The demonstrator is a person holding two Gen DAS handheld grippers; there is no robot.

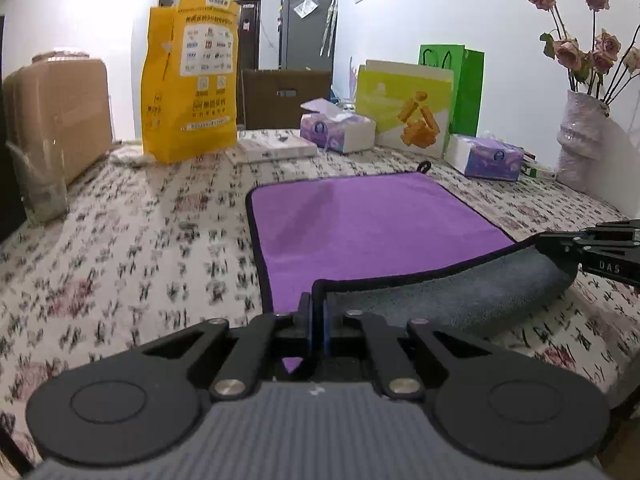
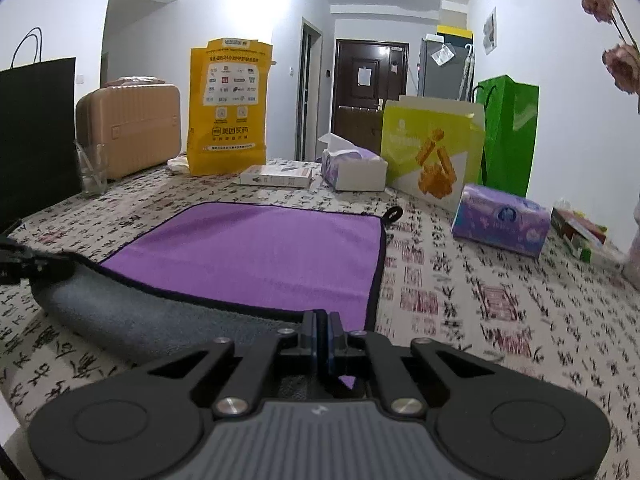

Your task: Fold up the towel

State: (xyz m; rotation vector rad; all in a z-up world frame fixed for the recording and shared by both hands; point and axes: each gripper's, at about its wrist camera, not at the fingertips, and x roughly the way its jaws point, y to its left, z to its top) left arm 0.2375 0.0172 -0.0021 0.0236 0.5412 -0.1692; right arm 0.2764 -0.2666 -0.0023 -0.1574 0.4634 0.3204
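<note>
The purple towel [image 1: 360, 224] lies on the table [image 1: 132, 240], which is covered by a cloth printed with flowers and script. Its near edge is lifted off the surface and curled over, showing the grey underside [image 1: 460, 292] — the far part still lies flat, with a small black loop [image 2: 394, 214] at the far right corner.

The left tool [image 1: 317, 312] has its fingers pressed together on the near left corner of the towel, the black hem pinched between them. The right tool [image 2: 321, 330] is likewise clamped on the near right corner. In the left wrist view the right tool shows at 3 o'clock, gripping the raised hem; in the right wrist view the left tool [image 2: 24, 264] shows at 9 o'clock.

Beyond the towel, toward 12 o'clock, stand a yellow bag [image 1: 190, 88], a flat white box [image 1: 276, 148], a tissue box [image 1: 338, 126] and a green bag [image 1: 460, 84]. A second tissue box [image 1: 486, 158] sits at 1 o'clock, a vase with dried roses [image 1: 580, 140] at 2 o'clock, and a glass [image 1: 40, 184] and tan case [image 1: 64, 116] at 10 o'clock.
</note>
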